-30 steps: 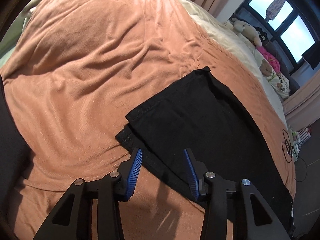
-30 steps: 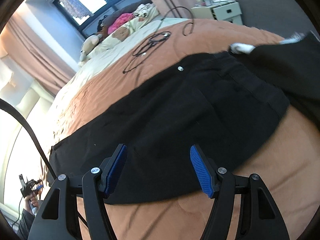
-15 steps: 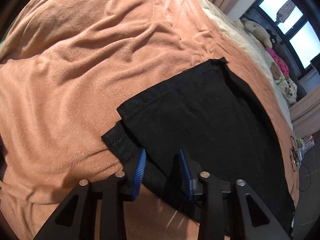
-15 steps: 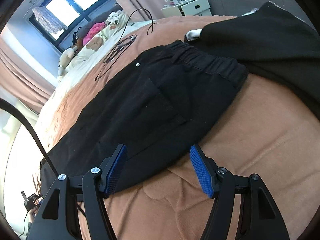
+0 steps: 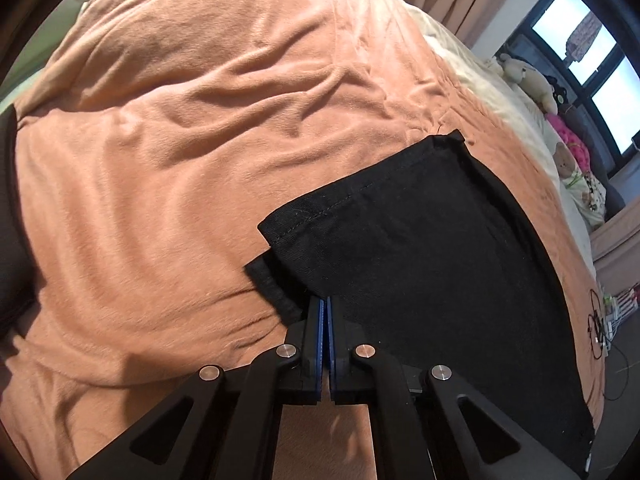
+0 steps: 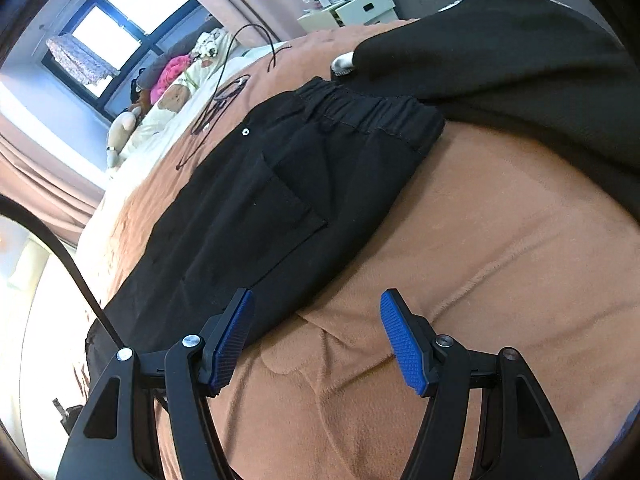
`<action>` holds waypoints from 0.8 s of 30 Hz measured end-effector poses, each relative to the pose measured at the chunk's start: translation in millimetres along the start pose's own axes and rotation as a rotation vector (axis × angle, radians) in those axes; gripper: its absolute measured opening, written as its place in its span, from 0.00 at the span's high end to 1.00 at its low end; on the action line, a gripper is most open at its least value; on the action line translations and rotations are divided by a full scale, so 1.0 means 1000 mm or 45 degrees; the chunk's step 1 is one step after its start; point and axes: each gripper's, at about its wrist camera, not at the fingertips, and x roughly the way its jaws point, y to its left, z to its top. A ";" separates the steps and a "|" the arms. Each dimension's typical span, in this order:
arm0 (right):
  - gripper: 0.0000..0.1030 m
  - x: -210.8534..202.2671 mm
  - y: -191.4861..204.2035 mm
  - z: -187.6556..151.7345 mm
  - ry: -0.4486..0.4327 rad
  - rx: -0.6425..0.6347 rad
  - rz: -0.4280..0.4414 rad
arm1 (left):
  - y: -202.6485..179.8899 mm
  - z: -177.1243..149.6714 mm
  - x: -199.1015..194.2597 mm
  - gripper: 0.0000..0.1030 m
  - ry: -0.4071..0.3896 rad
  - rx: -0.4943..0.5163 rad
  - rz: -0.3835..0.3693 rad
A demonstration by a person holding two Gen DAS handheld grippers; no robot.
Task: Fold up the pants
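Black pants [image 5: 420, 248] lie flat on an orange-brown bed blanket [image 5: 192, 152], legs stacked one on the other. My left gripper [image 5: 324, 304] is shut on the near edge of the pant legs, close to the hems. In the right wrist view the pants [image 6: 280, 200] show their elastic waistband [image 6: 372, 116] and a back pocket. My right gripper [image 6: 316, 312] is open, low over the blanket [image 6: 460, 260], with its left fingertip over the pants' near edge and nothing between the jaws.
A second black garment [image 6: 520, 64] lies past the waistband at the upper right. Black cables [image 6: 220, 96] lie on the blanket beyond the pants. Stuffed toys [image 5: 532, 80] and pillows sit near the window. A white nightstand [image 6: 360, 8] stands beside the bed.
My left gripper has closed from wide open onto the pants' edge near the hems. My right gripper has moved toward the waistband end, staying open.
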 end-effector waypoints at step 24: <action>0.38 0.021 -0.039 0.000 0.085 0.195 0.167 | 0.027 -0.008 0.015 0.64 0.086 -0.144 -0.151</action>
